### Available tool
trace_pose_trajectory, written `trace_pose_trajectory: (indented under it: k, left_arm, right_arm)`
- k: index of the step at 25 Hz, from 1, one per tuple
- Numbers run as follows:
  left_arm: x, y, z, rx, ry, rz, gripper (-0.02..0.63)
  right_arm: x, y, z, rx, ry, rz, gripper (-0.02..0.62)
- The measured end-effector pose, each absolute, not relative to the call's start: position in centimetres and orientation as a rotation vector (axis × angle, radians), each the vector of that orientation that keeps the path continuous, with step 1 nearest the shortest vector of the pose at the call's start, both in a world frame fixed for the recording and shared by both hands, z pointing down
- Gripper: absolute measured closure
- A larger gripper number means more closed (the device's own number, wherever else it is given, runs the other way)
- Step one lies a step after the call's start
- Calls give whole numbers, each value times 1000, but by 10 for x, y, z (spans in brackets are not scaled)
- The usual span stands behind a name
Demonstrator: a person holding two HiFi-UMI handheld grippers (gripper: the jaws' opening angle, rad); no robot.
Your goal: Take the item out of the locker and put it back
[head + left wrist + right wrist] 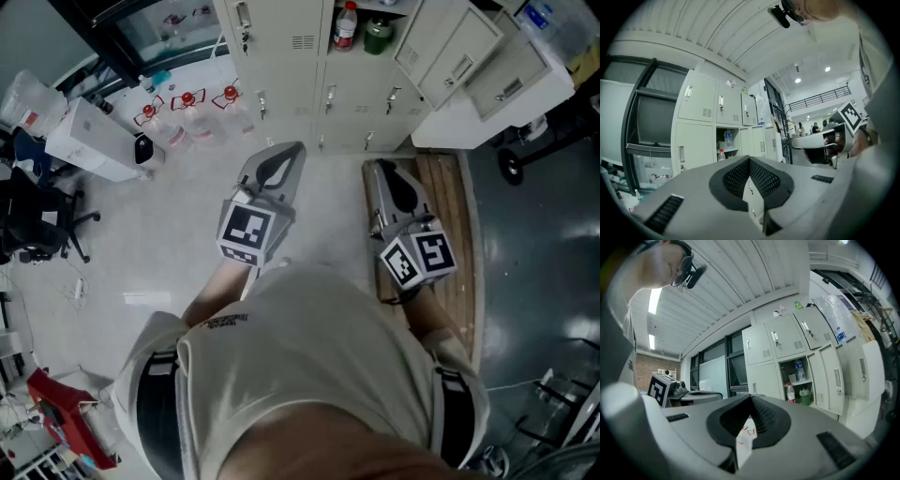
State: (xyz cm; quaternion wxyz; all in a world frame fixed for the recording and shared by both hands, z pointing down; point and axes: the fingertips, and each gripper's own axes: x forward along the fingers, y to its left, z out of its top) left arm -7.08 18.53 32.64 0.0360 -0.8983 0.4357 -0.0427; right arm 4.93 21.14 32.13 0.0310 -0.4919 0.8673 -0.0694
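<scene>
The open locker compartment (361, 28) lies straight ahead in the head view and holds a red-capped bottle (345, 25) and a green jar (378, 35). Both grippers hover well short of it, over the floor. My left gripper (291, 150) is shut, its fingers meeting at the tip with nothing between them. My right gripper (381, 169) is shut and empty too. From the right gripper view the red-capped bottle (790, 392) and green jar (804, 396) stand on the lower shelf, a clear water bottle (800, 370) above them. The left gripper view shows the same compartment (727, 145) far off.
Several red-labelled water bottles (187, 108) stand on the floor at the left beside a white box (94, 141). An office chair (42, 225) sits further left. A wooden pallet (450, 206) lies under the right gripper. Open locker doors (450, 56) swing out at the right.
</scene>
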Motion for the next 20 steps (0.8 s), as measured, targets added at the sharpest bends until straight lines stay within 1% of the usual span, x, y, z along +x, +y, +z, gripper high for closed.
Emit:
trace_pose_trajectory:
  k: [10, 20]
  left_arm:
    - [-58, 183, 331, -2766, 1322, -149, 594]
    - [-35, 179, 337, -2774, 1323, -166, 594]
  right_arm:
    - [57, 208, 326, -1502, 2682, -226, 594]
    - [82, 203, 336, -1510, 2669, -269, 593]
